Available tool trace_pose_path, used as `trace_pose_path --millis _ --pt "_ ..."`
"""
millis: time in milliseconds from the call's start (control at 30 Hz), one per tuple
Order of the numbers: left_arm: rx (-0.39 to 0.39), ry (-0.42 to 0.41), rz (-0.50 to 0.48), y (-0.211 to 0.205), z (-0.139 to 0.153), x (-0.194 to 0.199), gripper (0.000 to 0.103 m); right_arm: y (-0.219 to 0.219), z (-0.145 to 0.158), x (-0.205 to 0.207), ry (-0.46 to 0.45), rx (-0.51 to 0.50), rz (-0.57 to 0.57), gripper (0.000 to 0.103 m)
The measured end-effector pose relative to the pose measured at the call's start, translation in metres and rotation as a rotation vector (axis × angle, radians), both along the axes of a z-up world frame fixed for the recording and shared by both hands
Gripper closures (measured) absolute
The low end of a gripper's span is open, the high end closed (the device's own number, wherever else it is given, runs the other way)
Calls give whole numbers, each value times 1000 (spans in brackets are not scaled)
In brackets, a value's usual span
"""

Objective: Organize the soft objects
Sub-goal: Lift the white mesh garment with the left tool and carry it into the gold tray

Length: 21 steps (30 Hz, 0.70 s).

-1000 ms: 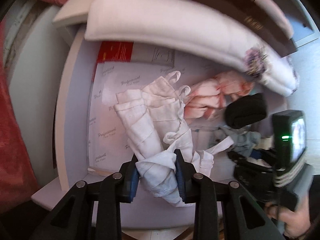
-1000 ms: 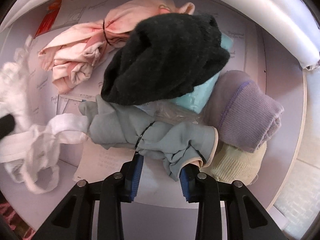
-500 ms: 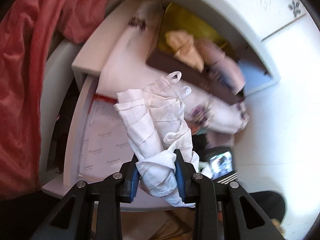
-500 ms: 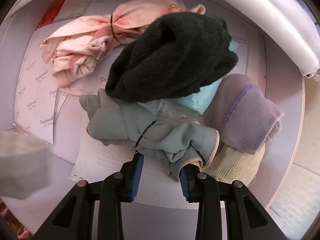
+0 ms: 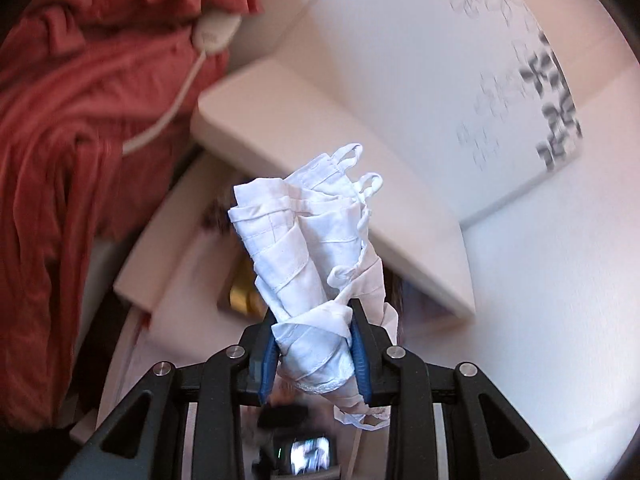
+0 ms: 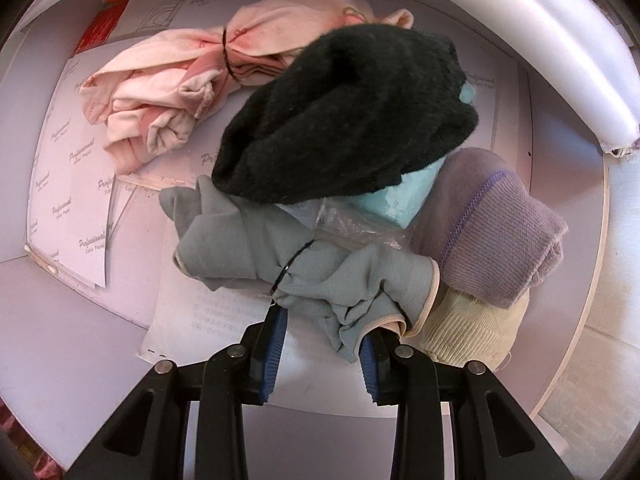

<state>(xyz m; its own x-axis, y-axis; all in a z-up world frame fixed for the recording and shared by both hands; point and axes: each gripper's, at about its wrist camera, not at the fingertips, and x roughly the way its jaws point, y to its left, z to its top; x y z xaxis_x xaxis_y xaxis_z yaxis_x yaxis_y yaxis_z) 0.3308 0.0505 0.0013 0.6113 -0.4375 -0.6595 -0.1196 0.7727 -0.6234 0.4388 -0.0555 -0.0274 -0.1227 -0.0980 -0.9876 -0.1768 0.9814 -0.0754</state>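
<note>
My left gripper (image 5: 314,350) is shut on a rolled white cloth bundle (image 5: 308,248) and holds it up in the air in front of white drawers. My right gripper (image 6: 322,344) sits low in an open drawer (image 6: 80,340), its jaws around the near end of a grey cloth bundle (image 6: 280,256) tied with a black band; the jaws stand apart with the cloth between them. Behind it lie a black knitted piece (image 6: 348,120), a pink bundle (image 6: 172,80), a purple knit (image 6: 500,228), a cream knit (image 6: 472,328) and a turquoise item (image 6: 404,196).
A red fabric (image 5: 60,160) hangs at the left of the left wrist view. White drawer fronts (image 5: 320,128) and a floral-patterned panel (image 5: 520,60) stand ahead. Printed paper sheets (image 6: 72,184) line the drawer floor. A white padded edge (image 6: 560,40) runs along the drawer's upper right.
My left gripper has lifted the white bundle out of the drawer and up, facing the upper drawers. The white cloth has left the right wrist view. My right gripper has edged slightly forward.
</note>
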Motion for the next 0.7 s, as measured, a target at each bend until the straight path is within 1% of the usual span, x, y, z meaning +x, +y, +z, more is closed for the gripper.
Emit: trace_pose_path --millis 133,200,300,333,367,467,567,700 --pt "62 -34 120 -5 2 25 73 3 -1 0 2 -2 5 67" --pt "102 -48 148 -9 -2 33 73 5 -2 0 4 -1 3 67" --pt "165 -28 155 -25 -23 45 73 5 -3 0 6 -1 7 67" --pt "181 -16 147 -31 -31 45 73 6 -3 0 7 -2 10 67" --pt "197 -2 132 -38 -44 48 73 6 -4 0 7 -3 11 67" --pt "248 29 63 -60 -76 55 72 7 -5 0 9 -6 17 67" --pt "263 64 5 -73 -98 61 72 8 -6 0 9 -11 21 67" --pt "289 77 -53 -82 -116 73 72 11 -6 -1 10 -15 25 66"
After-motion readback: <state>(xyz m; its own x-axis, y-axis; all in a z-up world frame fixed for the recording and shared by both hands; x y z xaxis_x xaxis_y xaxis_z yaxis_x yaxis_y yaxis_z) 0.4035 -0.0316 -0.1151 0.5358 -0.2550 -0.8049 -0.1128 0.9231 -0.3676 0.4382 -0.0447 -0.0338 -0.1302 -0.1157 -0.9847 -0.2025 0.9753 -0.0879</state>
